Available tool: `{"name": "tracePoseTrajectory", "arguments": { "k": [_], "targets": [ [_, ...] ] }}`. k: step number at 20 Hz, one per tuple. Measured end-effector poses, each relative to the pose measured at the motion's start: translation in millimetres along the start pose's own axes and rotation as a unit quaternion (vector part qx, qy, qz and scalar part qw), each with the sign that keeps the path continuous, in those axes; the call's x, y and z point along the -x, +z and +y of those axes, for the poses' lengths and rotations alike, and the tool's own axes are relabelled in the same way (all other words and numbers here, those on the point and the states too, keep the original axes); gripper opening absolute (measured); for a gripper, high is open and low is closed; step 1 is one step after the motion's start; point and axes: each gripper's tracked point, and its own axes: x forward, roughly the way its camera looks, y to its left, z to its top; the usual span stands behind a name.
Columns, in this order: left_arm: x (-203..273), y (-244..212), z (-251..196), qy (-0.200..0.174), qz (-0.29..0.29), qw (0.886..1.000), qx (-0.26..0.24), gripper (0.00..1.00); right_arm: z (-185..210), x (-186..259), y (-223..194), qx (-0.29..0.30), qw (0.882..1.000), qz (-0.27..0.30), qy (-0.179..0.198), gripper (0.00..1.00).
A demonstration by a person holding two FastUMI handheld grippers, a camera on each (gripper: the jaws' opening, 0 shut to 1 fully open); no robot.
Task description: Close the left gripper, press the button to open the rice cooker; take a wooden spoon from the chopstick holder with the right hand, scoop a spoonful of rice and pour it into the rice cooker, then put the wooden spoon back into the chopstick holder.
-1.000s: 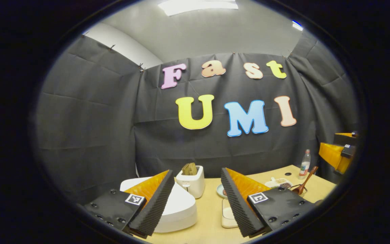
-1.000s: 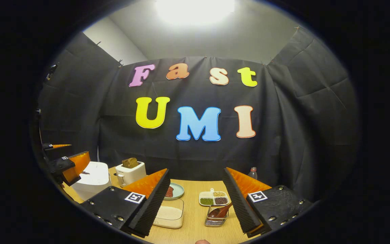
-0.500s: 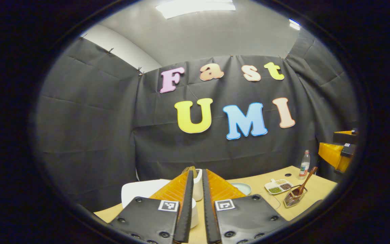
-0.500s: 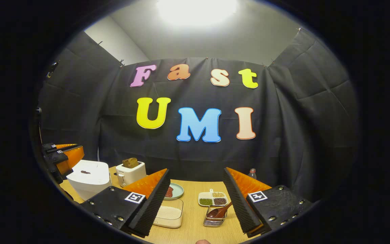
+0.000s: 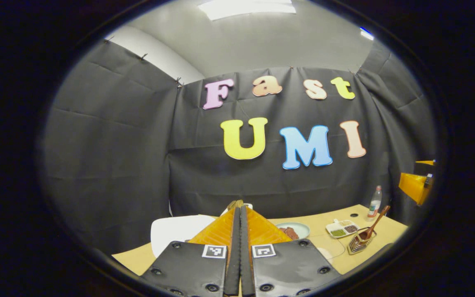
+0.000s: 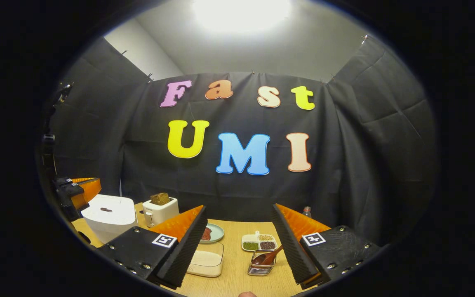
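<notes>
Hovering above the white rice cooker [image 5: 175, 233], the left tool [image 5: 239, 212] has its fingers pressed together on nothing; the right tool [image 6: 239, 214] gapes wide above the table [image 6: 237, 272].

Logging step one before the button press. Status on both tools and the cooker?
Left tool shut, empty, near the rice cooker. Right tool open. Cooker lid down. Wooden spoon in chopstick holder.

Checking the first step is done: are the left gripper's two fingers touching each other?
Touching. In the left gripper view the left gripper's two fingers lie flat against each other along their length, with nothing between.
</notes>
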Motion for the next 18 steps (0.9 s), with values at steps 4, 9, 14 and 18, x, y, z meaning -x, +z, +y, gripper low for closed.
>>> {"name": "tracePoseTrajectory", "arguments": {
  "k": [4, 9, 14, 18],
  "targets": [
    [-20, -17, 26, 0.027, 0.020, 0.999, 0.012, 0.08, 1, 3, 4, 0.010, 1.000, 0.001, -0.006, 0.95],
    [-46, -37, 71, 0.075, 0.032, 0.997, 0.009, 0.11, 3, 6, 3, 0.019, 1.000, 0.005, -0.013, 0.95],
    [-67, -83, 104, 0.105, 0.082, 0.991, -0.003, 0.09, 7, 5, -1, 0.025, 0.999, 0.014, -0.018, 0.95],
    [-81, -120, 109, 0.103, 0.128, 0.986, 0.002, 0.09, 11, 6, -3, 0.031, 0.999, 0.021, -0.019, 0.95]
  ]
}}
